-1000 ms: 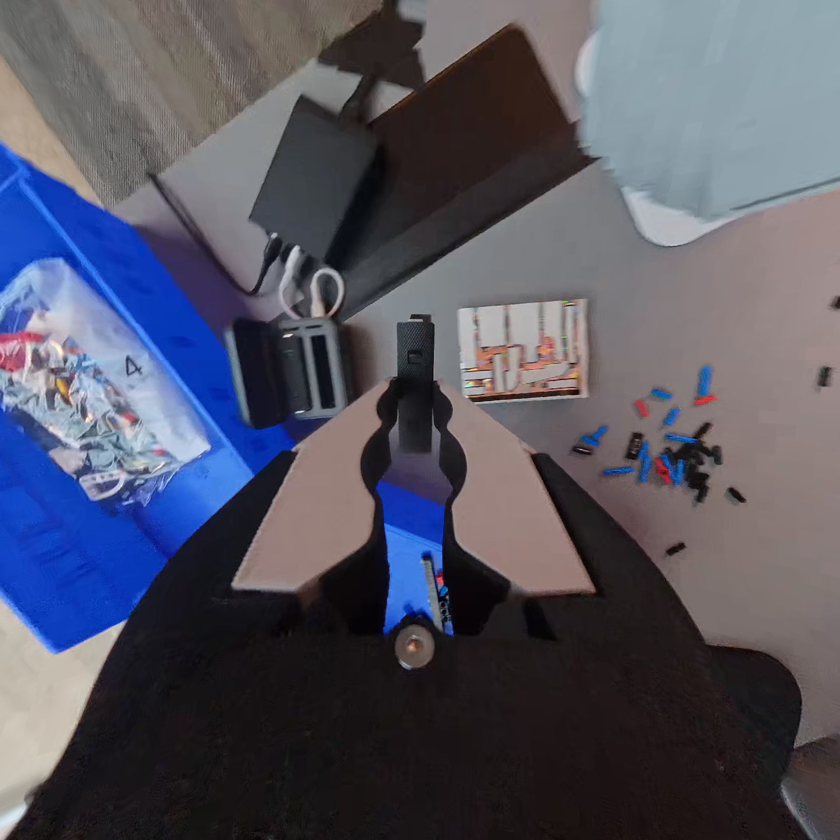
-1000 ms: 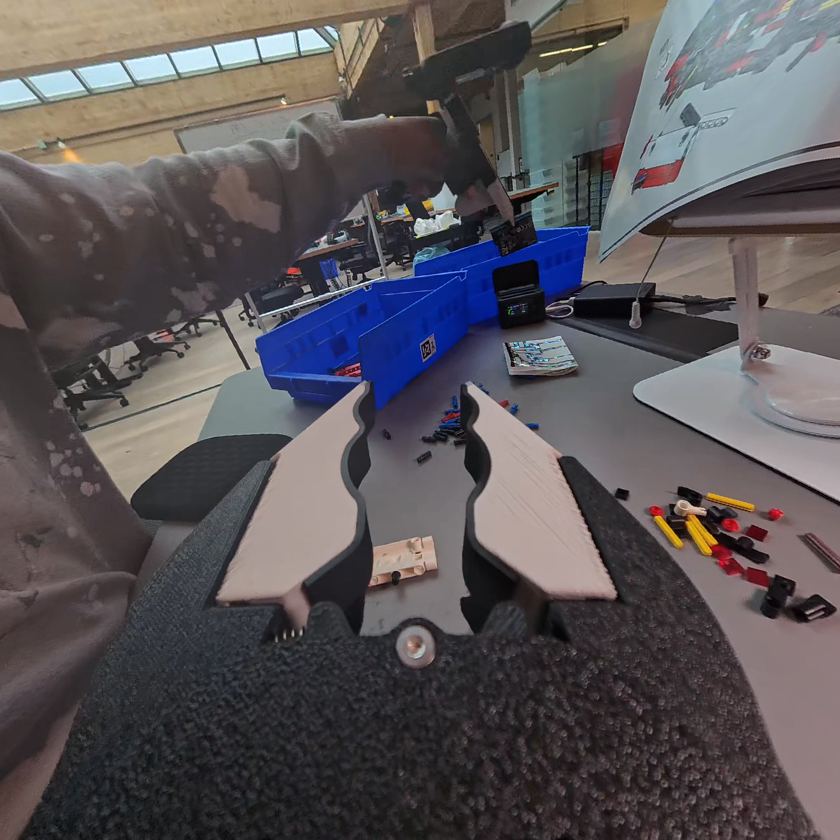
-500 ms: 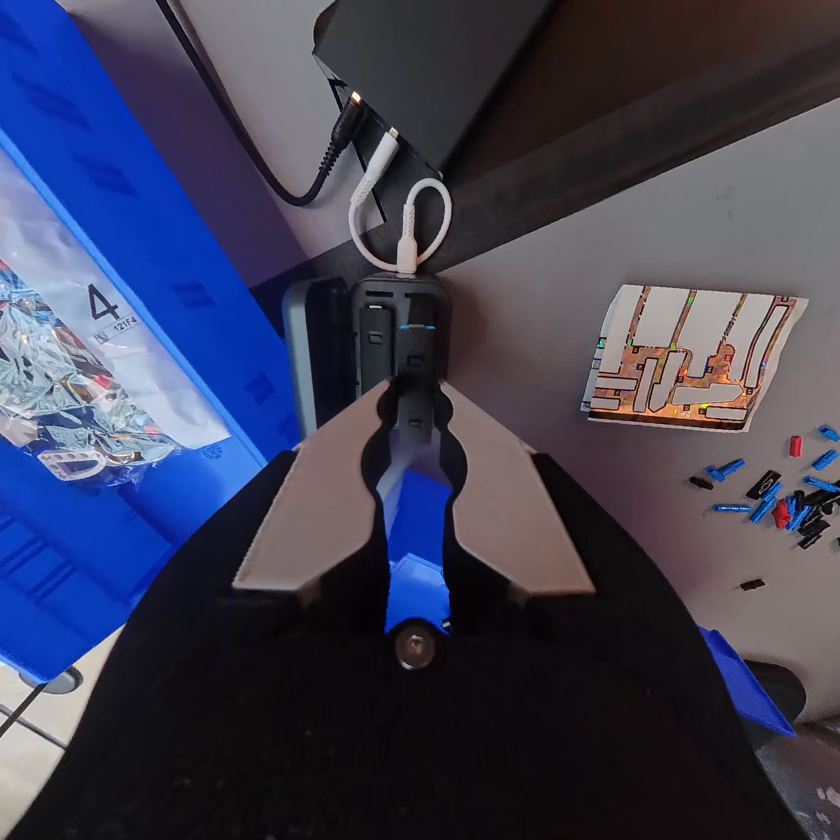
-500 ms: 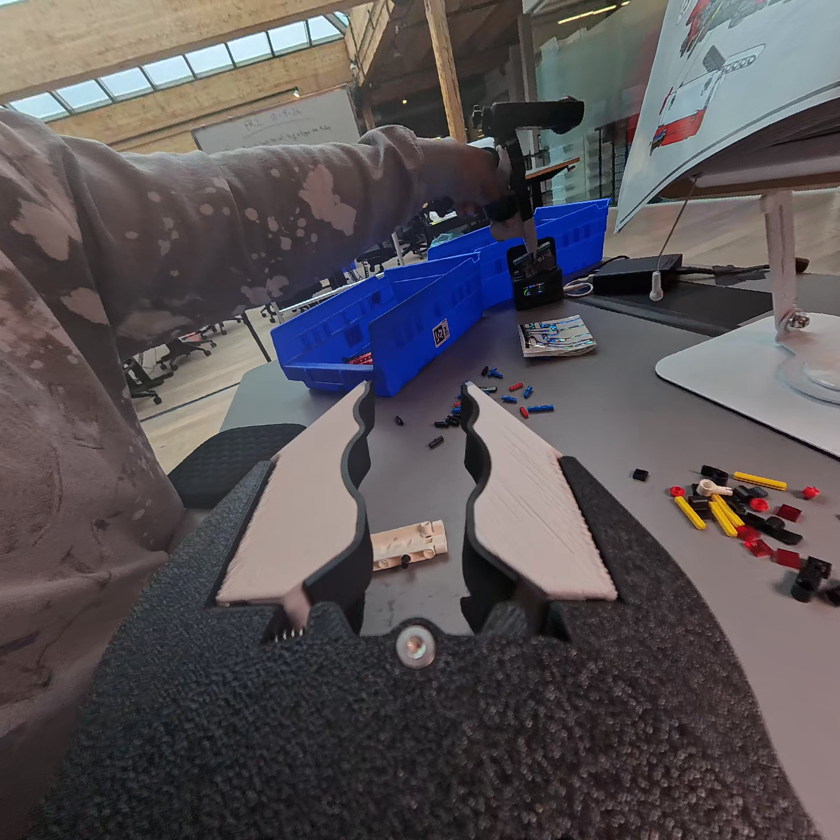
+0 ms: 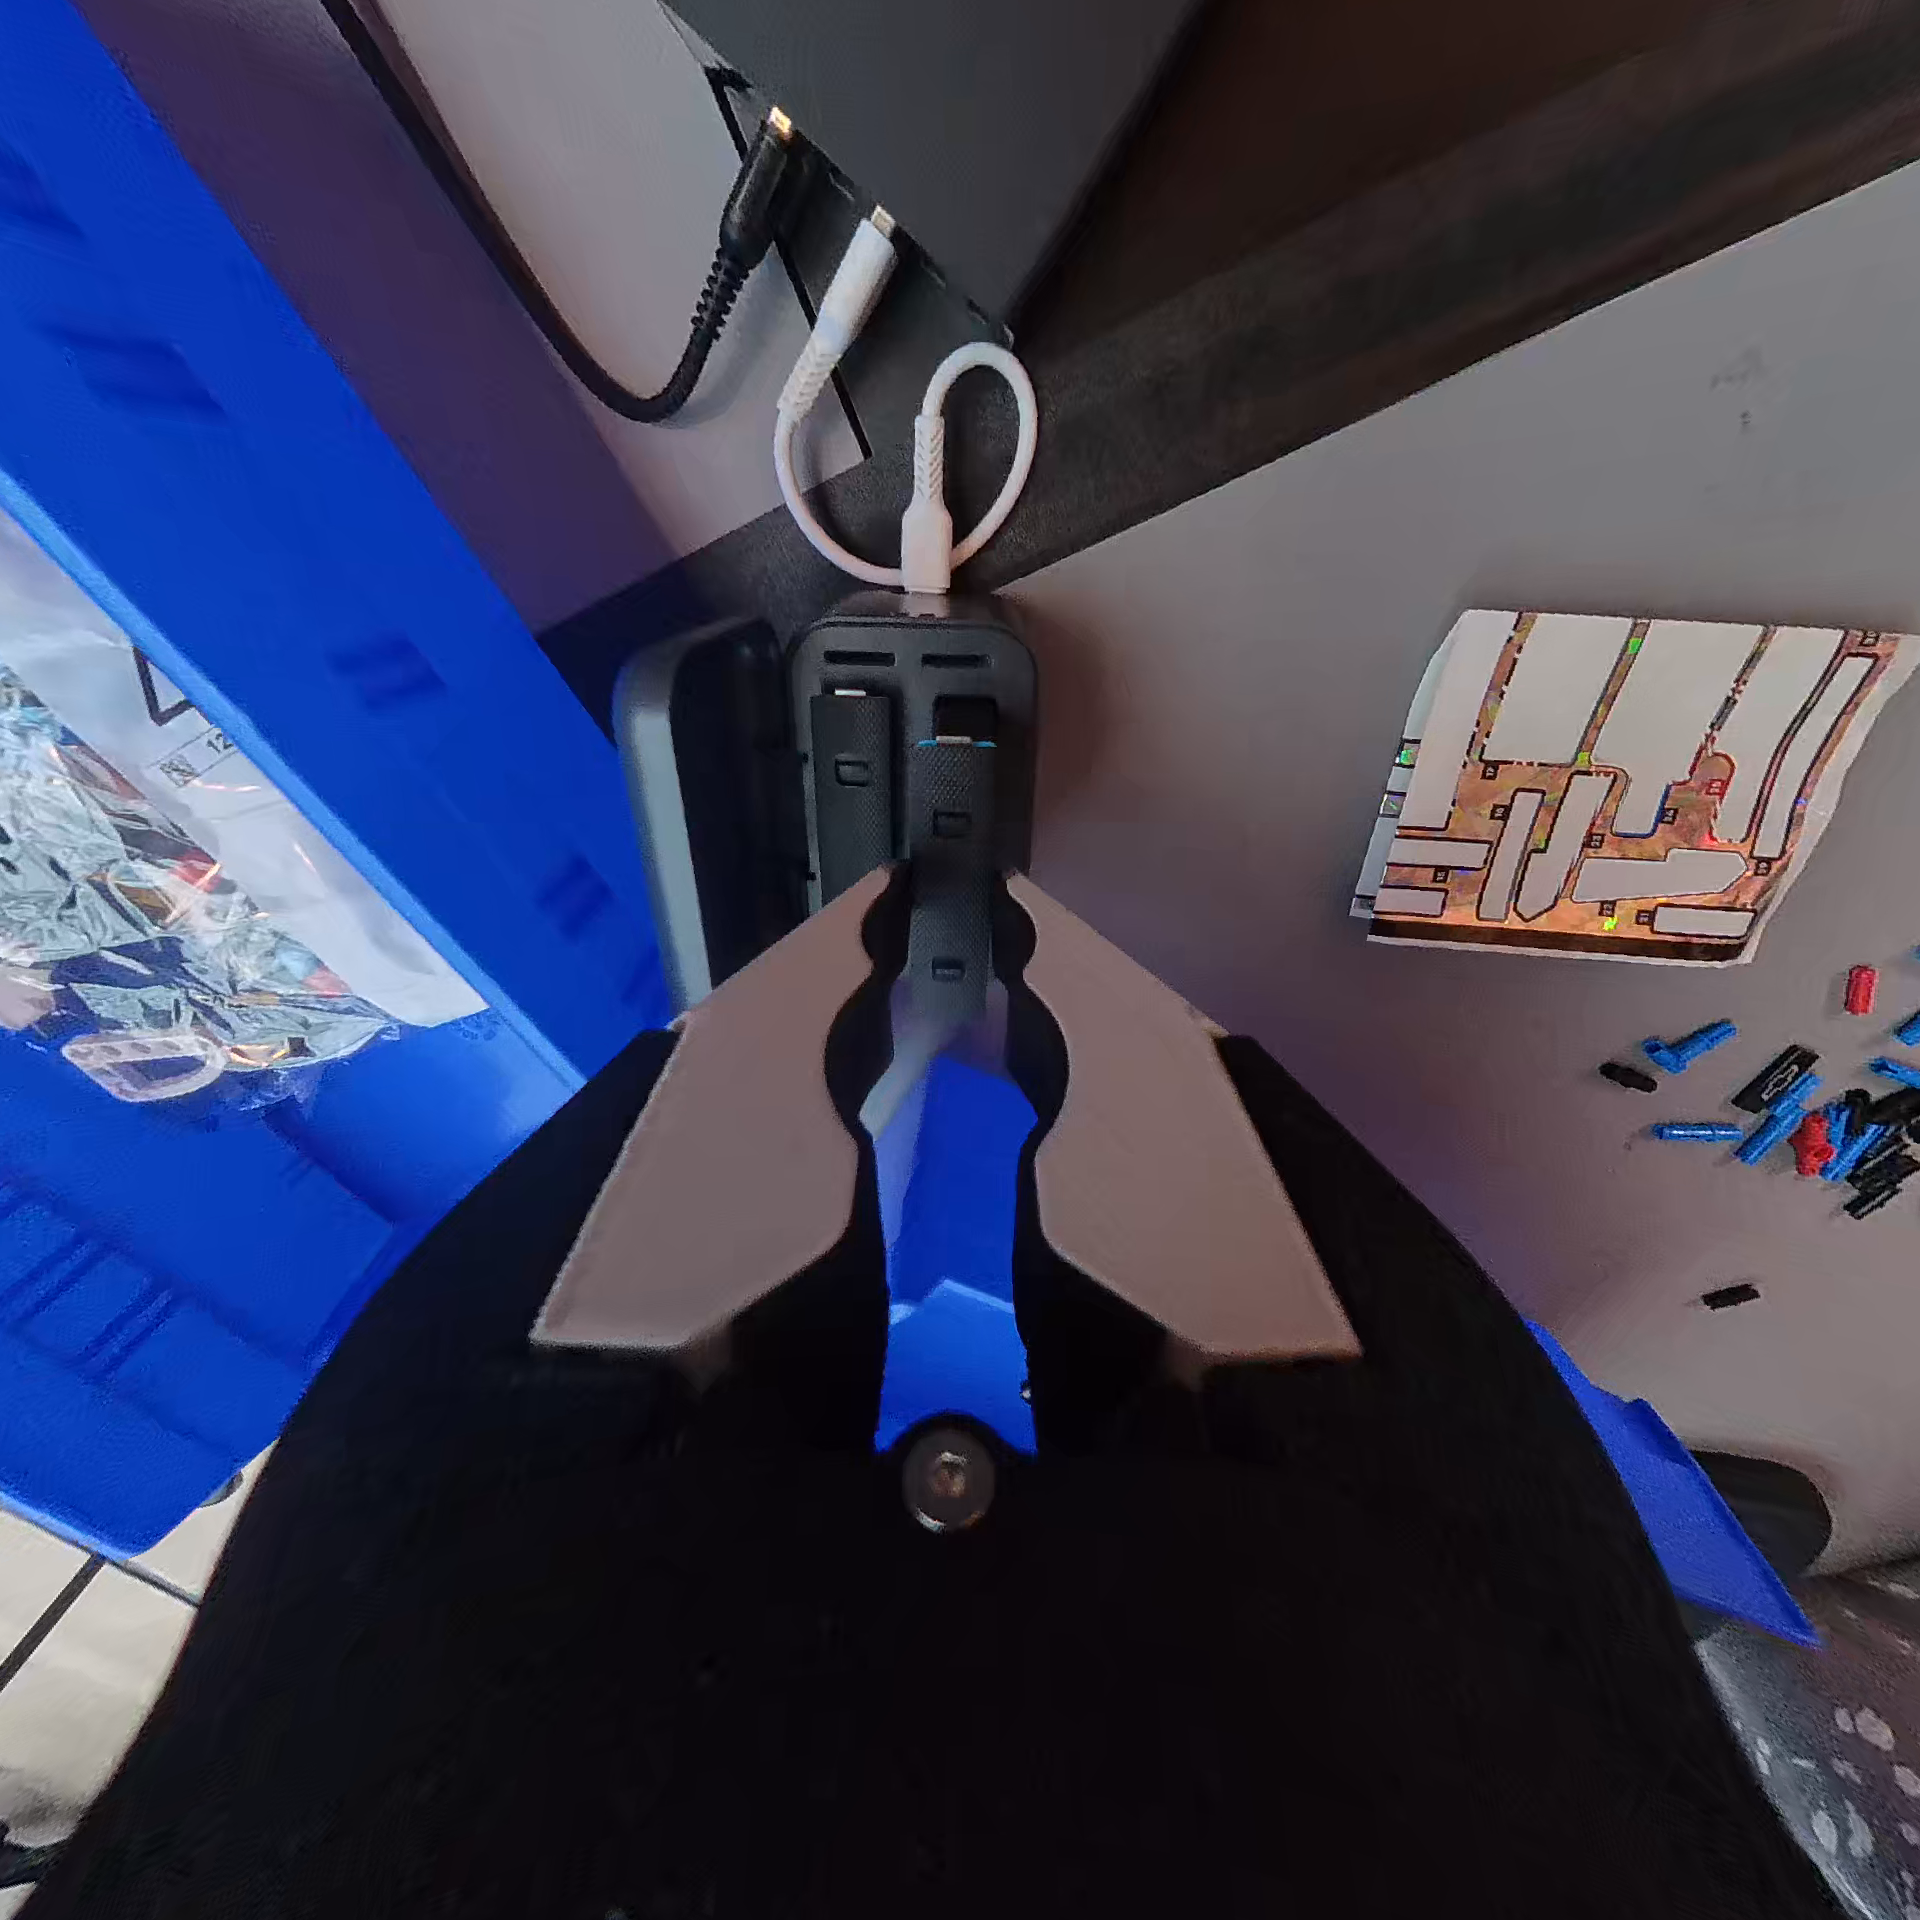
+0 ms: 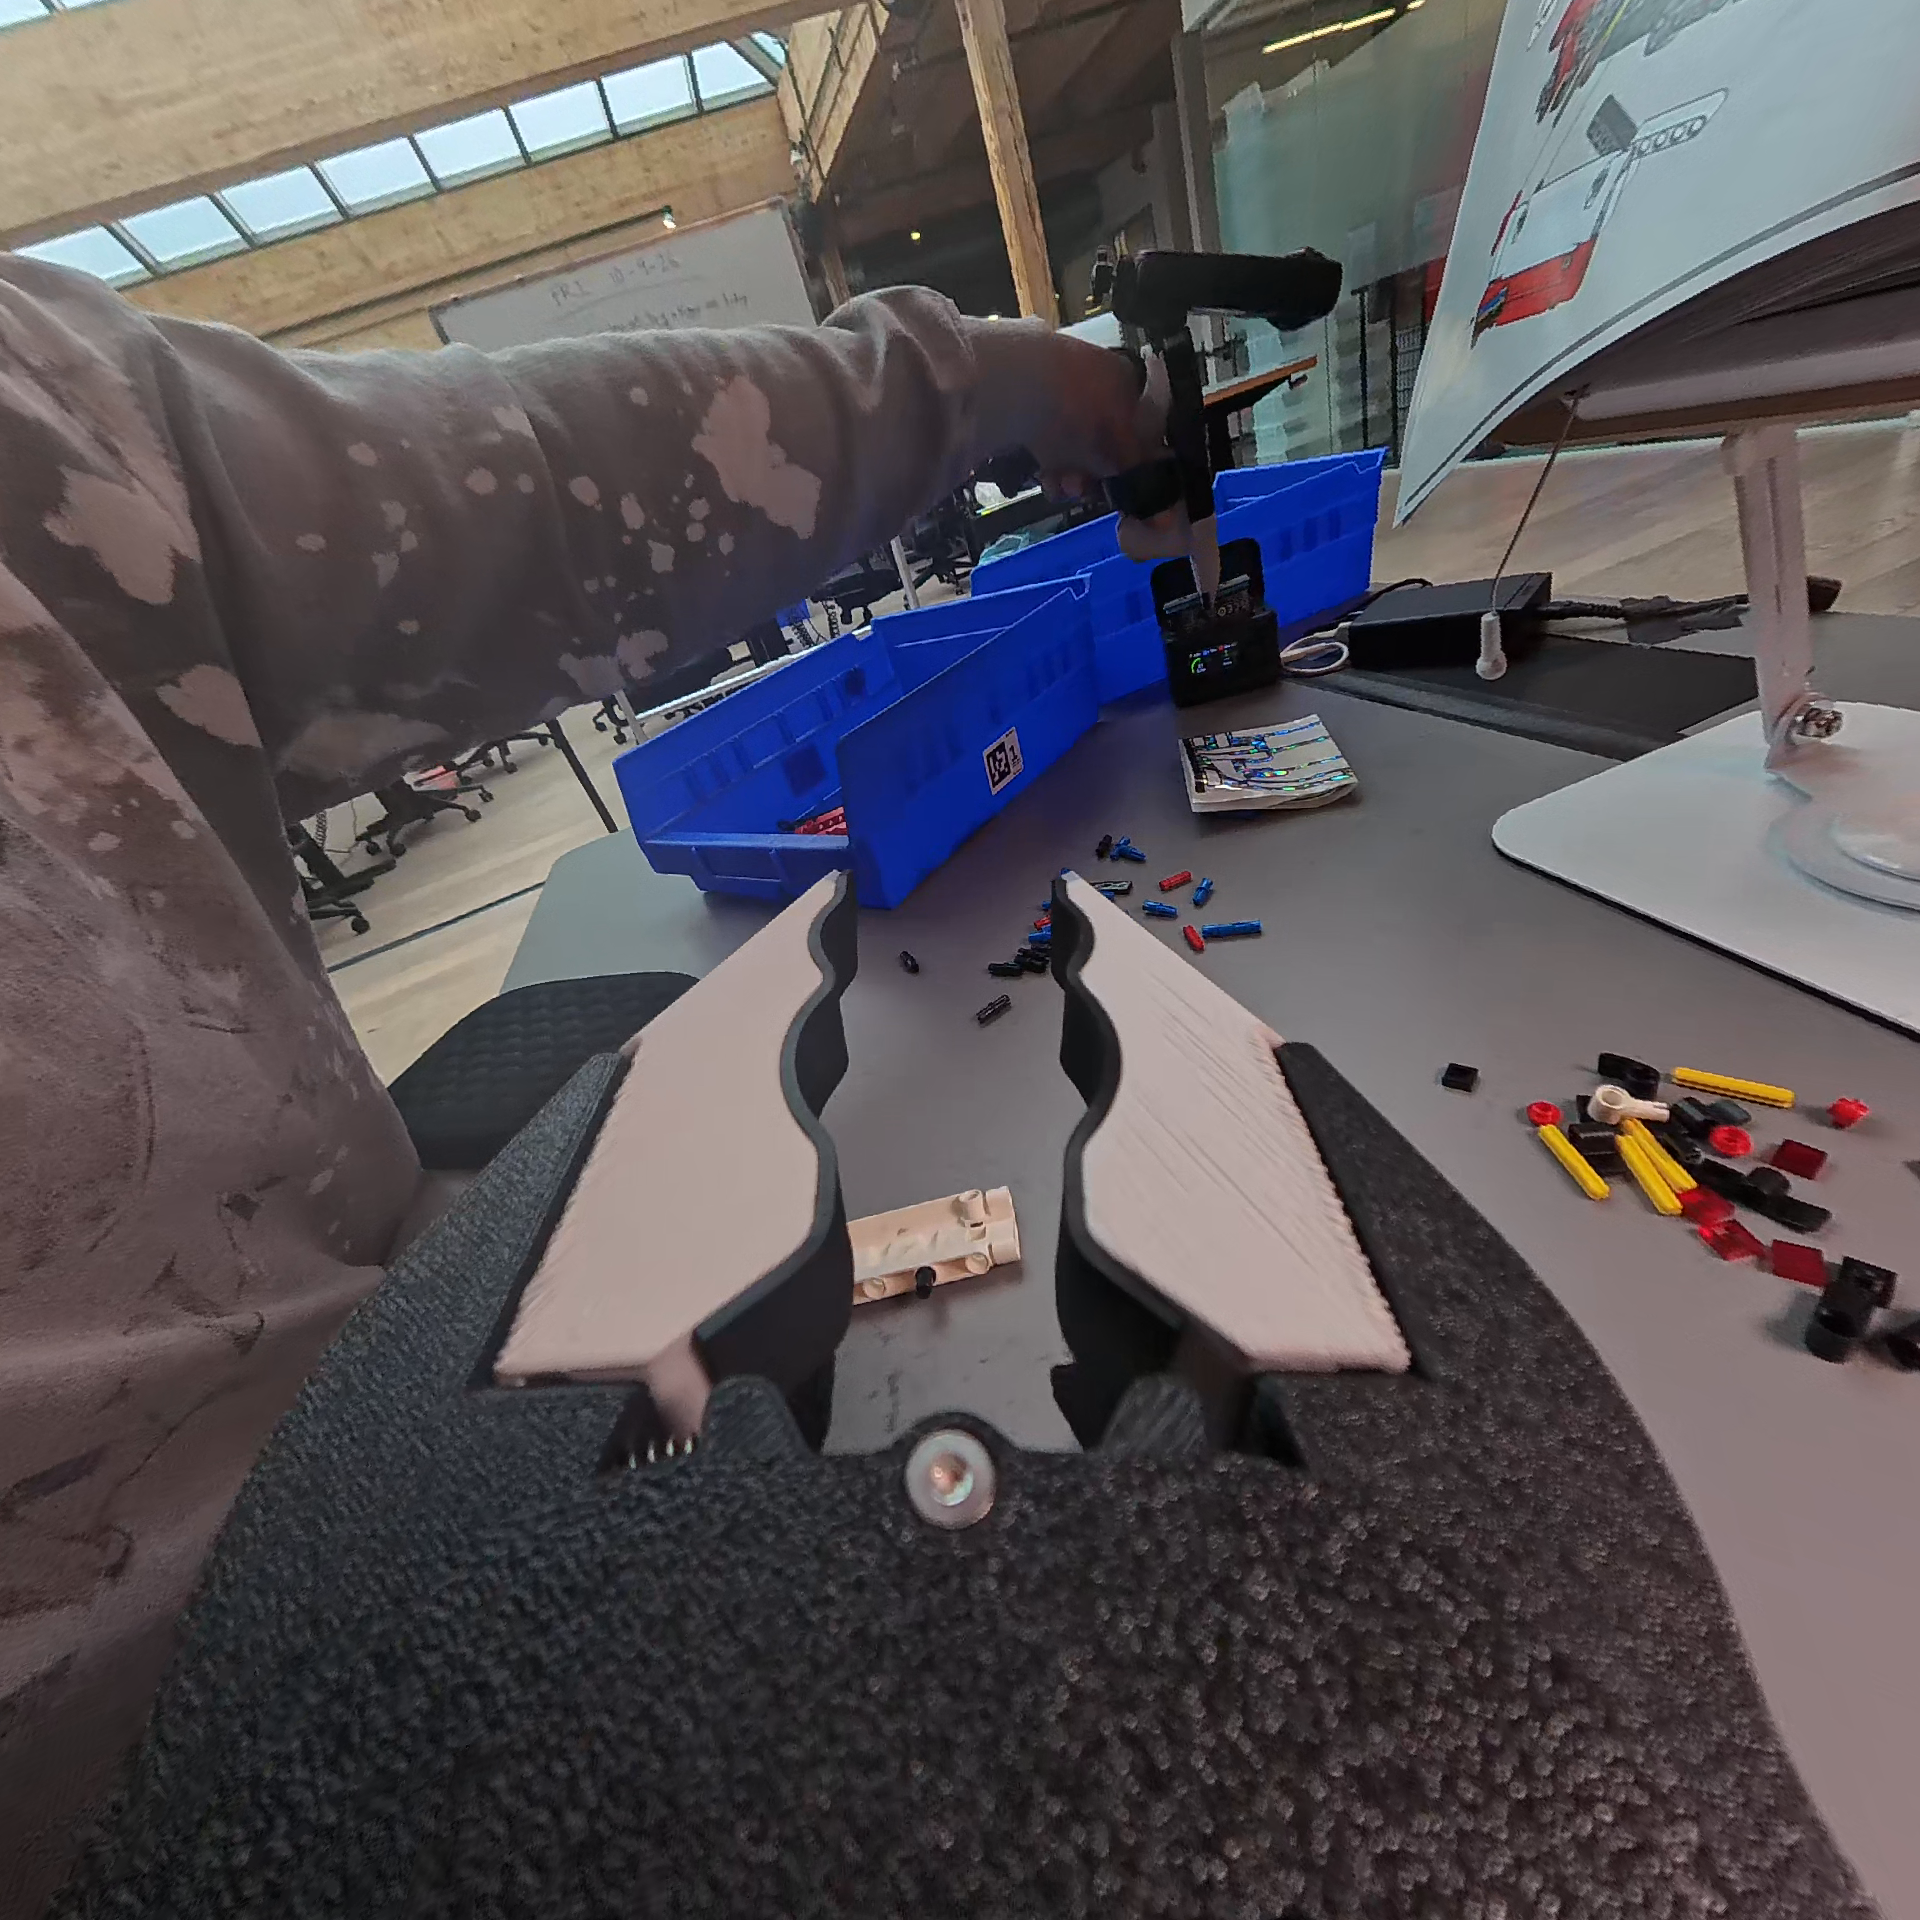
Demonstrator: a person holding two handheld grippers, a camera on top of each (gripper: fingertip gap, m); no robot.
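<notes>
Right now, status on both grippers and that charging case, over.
Left gripper shut on black battery, halfway into right slot of charging case. Right gripper open, empty, over table. Left slot occupied; white cable behind case.

Glossy blue plastic bins (image 6: 935, 758) — matt grey tabletop (image 6: 1351, 1039) — iridescent foil sheet (image 5: 1621, 790).
</notes>
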